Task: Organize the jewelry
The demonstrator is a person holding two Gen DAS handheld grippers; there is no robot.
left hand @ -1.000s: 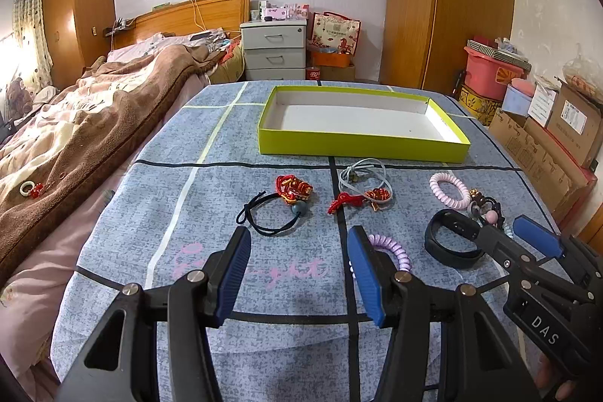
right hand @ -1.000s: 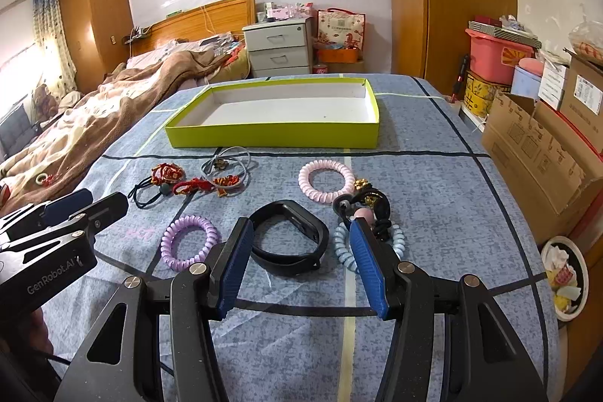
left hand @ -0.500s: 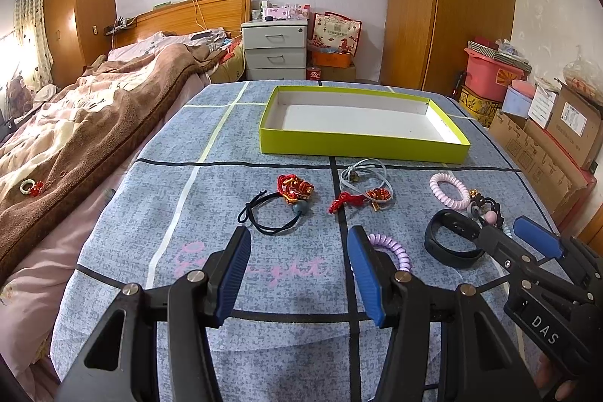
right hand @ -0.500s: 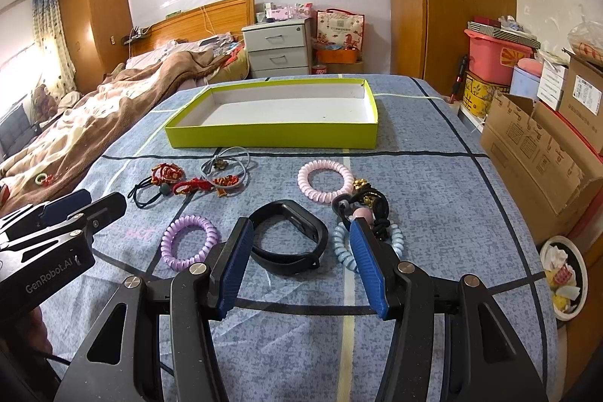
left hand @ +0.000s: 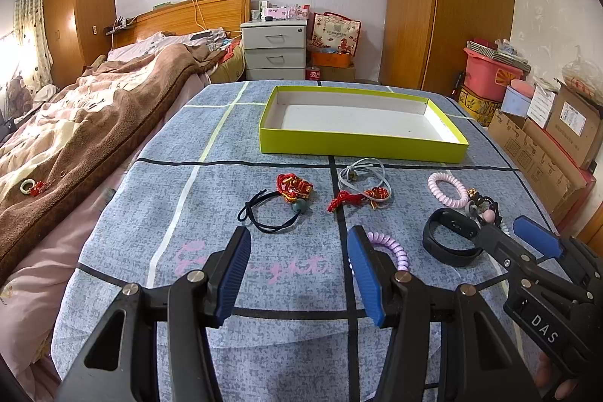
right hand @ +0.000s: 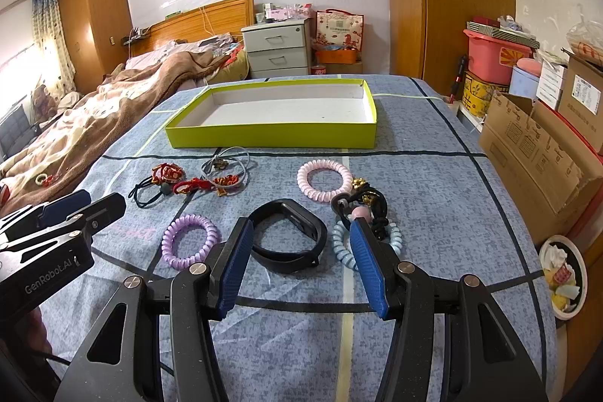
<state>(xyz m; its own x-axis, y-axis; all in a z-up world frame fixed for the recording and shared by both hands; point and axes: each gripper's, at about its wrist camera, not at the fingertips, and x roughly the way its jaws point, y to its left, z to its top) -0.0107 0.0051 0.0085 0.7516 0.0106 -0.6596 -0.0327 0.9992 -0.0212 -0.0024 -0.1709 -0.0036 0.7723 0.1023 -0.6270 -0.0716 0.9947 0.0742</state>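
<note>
Inside, nothing but the white floor of the green tray [right hand: 271, 135]; both hand-held grippers [left hand: 297, 264] [right hand: 297, 260] released.

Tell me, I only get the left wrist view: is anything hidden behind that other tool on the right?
Observer: Yes. The right wrist view shows a pale blue coil next to the black band, partly behind a finger of the open right tool.
Operator: Is the purple coil a whole ring? I see only part of it.
Observer: It is. The purple coil is a closed ring lying flat, apart from the black band.
Operator: Anything on the floor on the right side?
Observer: A bowl of scraps sits on the floor below the cardboard box.
</note>
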